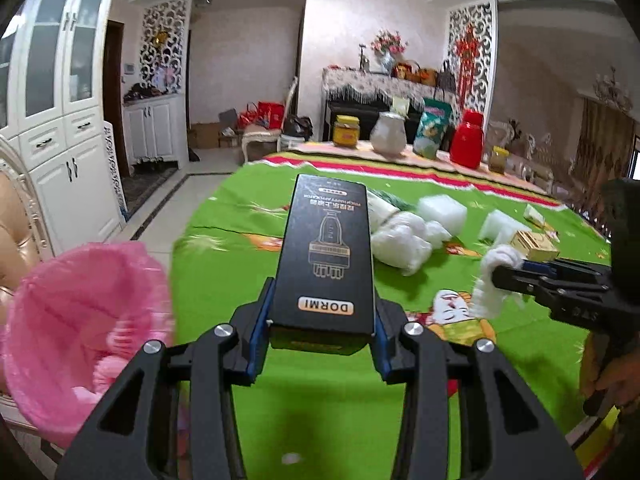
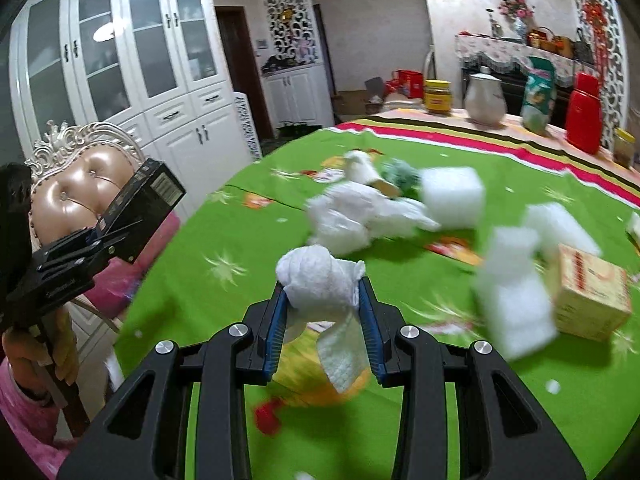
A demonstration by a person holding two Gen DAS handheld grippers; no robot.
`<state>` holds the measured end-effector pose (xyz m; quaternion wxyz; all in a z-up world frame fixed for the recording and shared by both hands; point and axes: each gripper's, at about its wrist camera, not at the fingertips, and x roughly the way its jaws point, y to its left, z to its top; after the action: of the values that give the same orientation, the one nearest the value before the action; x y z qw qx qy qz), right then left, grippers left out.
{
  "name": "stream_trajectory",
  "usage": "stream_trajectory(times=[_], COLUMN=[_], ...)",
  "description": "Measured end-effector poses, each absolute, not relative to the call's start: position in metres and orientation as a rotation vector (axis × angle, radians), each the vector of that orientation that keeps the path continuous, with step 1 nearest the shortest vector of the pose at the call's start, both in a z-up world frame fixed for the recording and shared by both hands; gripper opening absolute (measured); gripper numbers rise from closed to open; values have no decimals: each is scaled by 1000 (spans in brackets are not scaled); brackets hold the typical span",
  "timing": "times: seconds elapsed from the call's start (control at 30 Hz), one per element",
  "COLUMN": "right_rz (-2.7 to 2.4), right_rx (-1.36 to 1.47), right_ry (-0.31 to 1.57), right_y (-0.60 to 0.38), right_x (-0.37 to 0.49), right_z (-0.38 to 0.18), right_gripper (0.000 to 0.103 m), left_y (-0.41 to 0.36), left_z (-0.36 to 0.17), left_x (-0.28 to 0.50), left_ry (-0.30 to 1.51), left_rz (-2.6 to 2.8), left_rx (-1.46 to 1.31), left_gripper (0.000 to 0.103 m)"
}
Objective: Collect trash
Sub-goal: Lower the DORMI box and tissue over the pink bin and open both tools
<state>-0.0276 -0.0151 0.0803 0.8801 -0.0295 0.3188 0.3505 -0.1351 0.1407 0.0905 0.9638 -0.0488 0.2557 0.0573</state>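
Observation:
My left gripper [image 1: 322,316] is shut on a black DORMI box [image 1: 326,256] and holds it above the green tablecloth [image 1: 320,392], right of a pink trash bag [image 1: 76,320]. The box also shows in the right wrist view [image 2: 140,204], with the left gripper [image 2: 100,242] by the chair. My right gripper [image 2: 323,300] is shut on a crumpled white tissue [image 2: 320,276] above the table; it shows in the left wrist view [image 1: 500,274] with the tissue [image 1: 494,280].
On the table lie white foam blocks [image 2: 452,196], crumpled white wrap [image 2: 352,220], a small beige carton [image 2: 588,298] and a green scrap [image 2: 400,172]. At the far edge stand a yellow jar [image 1: 346,131], a white jug [image 1: 387,134], a red flask [image 1: 466,142]. A padded chair [image 2: 76,188] stands left.

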Motion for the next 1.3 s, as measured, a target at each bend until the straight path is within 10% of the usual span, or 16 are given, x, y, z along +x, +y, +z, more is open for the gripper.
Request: stream_trajectory(times=[1.3], right_rz=[1192], right_rx=[-229], right_ry=[644], right_y=[276], right_x=[-86], right_z=[97], right_gripper=[36], left_y=[380], left_z=[65], left_x=[-237], left_ry=[523], left_rz=[440], left_rx=[-354], left_gripper=[41])
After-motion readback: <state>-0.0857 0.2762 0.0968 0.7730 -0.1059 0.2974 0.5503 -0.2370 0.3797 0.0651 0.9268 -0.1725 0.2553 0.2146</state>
